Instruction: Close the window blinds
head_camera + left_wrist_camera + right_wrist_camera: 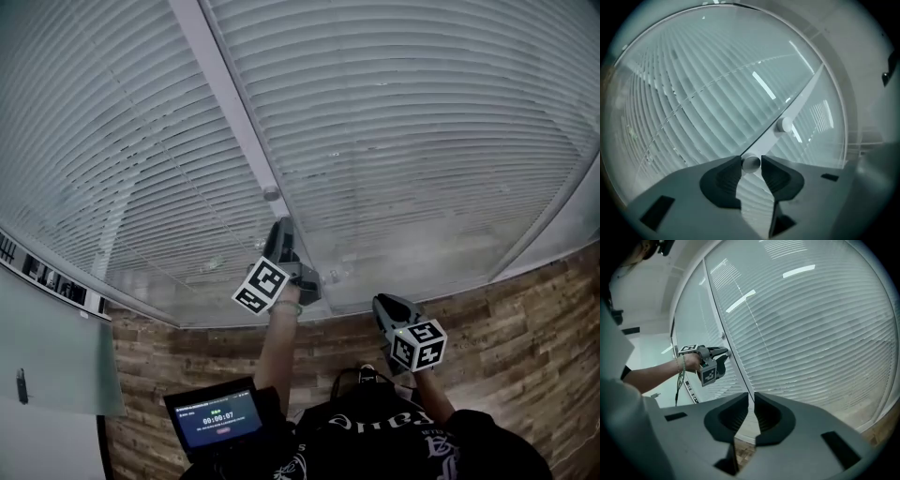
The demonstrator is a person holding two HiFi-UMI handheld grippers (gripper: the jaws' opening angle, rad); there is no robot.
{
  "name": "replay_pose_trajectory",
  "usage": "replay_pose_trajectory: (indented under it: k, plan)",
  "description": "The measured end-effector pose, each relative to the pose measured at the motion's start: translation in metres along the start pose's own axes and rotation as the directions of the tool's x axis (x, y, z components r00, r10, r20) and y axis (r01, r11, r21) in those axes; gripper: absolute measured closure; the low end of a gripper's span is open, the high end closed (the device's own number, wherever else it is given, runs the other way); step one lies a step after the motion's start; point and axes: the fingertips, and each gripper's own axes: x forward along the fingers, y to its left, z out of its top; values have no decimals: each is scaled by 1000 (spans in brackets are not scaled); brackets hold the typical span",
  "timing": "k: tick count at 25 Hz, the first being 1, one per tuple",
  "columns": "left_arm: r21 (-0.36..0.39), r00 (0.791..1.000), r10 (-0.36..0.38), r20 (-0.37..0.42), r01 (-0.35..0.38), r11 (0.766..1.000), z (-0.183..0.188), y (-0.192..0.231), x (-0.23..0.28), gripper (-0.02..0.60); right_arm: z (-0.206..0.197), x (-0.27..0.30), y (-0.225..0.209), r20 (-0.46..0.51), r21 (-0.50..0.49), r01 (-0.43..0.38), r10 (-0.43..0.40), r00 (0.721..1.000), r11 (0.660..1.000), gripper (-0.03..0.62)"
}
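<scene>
Blinds (394,141) hang behind the big window glass, and their thin white slats run across the whole pane. A white bar (230,94) stands between two panes, with blinds on both sides of it. Two little round knobs sit on that bar. The lower knob (751,164) is the one being held, and the other knob (784,124) is a bit further up the bar.

The left gripper (281,228) reaches up to the bar. Its two dark fingers (726,176) are partly spread, and they pinch the lower knob between their tips. The knob touches both fingers, one on each side. From the right gripper view you can see a hand (691,363) holding this gripper out level, with its nose right at the bar. Its cube with the black and white squares (262,285) sticks out below it.

The right gripper (386,305) is lower down and off to the right, away from the glass. Its fingers (776,420) are almost pressed together, with only a thin slit between the tips. Nothing is in that slit, and the fingers touch nothing. They point toward the bar and the blinds. This gripper has its own square-marked cube (417,344) near the person's wrist.

Under the window is a brown wood floor (525,309). A small lit screen (217,419) sits low at the person's left side.
</scene>
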Motion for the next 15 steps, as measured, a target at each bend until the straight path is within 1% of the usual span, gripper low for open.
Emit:
replay_pose_trajectory:
  k: [1, 2, 3, 4, 5, 6, 8, 9, 10, 11, 12, 13, 15]
  plan:
    - [75, 1000, -4, -11, 5, 997, 1, -1, -8, 454, -1, -3, 5, 5, -1, 2, -2, 1000, 1000, 542]
    - [158, 999, -11, -31, 16, 987, -1, -5, -18, 454, -3, -8, 9, 10, -2, 6, -5, 1000, 1000, 542]
    - [240, 998, -20, -62, 35, 970, -8, -10, -29, 454, -4, -12, 12, 14, -3, 10, -10, 1000, 1000, 542]
    - [315, 994, -29, -104, 61, 947, -18, -14, -40, 454, -5, -16, 14, 18, -3, 14, -14, 1000, 1000, 542]
    - [382, 988, -37, -152, 93, 919, -30, -17, -52, 454, -7, -19, 16, 21, -2, 19, -19, 1000, 1000, 542]
    - [444, 978, -41, -204, 130, 886, -43, -17, -65, 464, -9, -20, 19, 22, -1, 23, -23, 999, 1000, 542]
    - [552, 950, -34, -310, 209, 807, -68, -13, -98, 532, -14, -21, 29, 23, 2, 27, -28, 999, 1000, 542]
    - [590, 934, -24, -358, 246, 769, -79, -10, -118, 562, -17, -23, 38, 25, 5, 28, -28, 999, 1000, 542]
    - [612, 917, -16, -398, 279, 740, -89, -7, -140, 568, -20, -25, 47, 27, 10, 27, -28, 999, 1000, 542]
    - [617, 903, -14, -430, 305, 725, -96, -5, -162, 574, -25, -29, 58, 30, 15, 28, -28, 999, 1000, 542]
    - [610, 892, -18, -453, 324, 723, -101, -3, -185, 575, -30, -34, 70, 34, 19, 29, -30, 999, 999, 542]
    - [595, 883, -25, -469, 336, 730, -105, -1, -209, 575, -36, -41, 83, 39, 22, 31, -32, 999, 999, 542]
    - [557, 874, -43, -484, 346, 755, -109, 1, -262, 577, -53, -61, 114, 57, 28, 33, -34, 998, 999, 542]
